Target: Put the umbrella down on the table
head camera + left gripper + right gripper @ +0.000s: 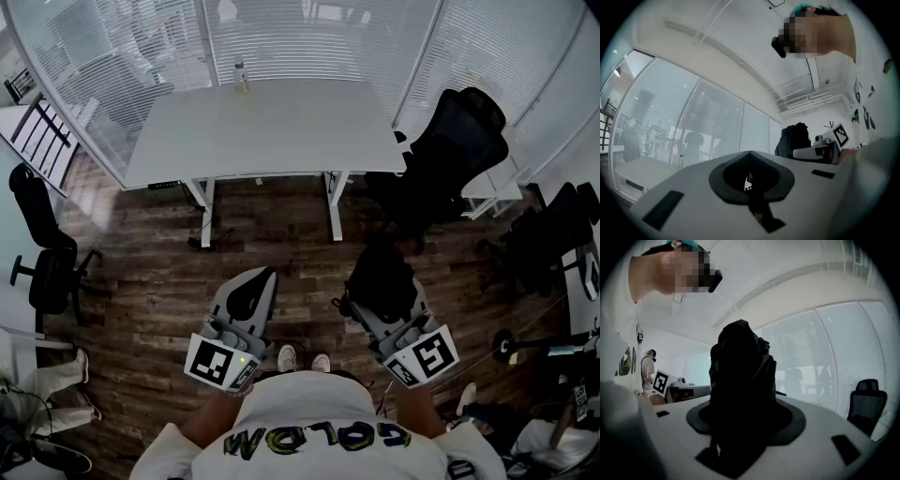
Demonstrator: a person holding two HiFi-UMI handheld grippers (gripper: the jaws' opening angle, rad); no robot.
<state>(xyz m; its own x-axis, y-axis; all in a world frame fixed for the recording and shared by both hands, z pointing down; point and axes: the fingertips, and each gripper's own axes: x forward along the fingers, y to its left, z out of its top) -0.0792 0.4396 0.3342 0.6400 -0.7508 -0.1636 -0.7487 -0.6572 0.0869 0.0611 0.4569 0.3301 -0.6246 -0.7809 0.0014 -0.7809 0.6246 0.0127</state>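
Table ahead; dark umbrella masks the right gripper clamping it; left gripper closed.

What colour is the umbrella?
Black. The umbrella shows best in the right gripper view.

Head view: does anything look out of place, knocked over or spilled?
Nothing stands out. The white table carries only a small bottle, upright at its far edge. The black office chair stands upright beside it. The folded umbrella is held in the right gripper, off the table.
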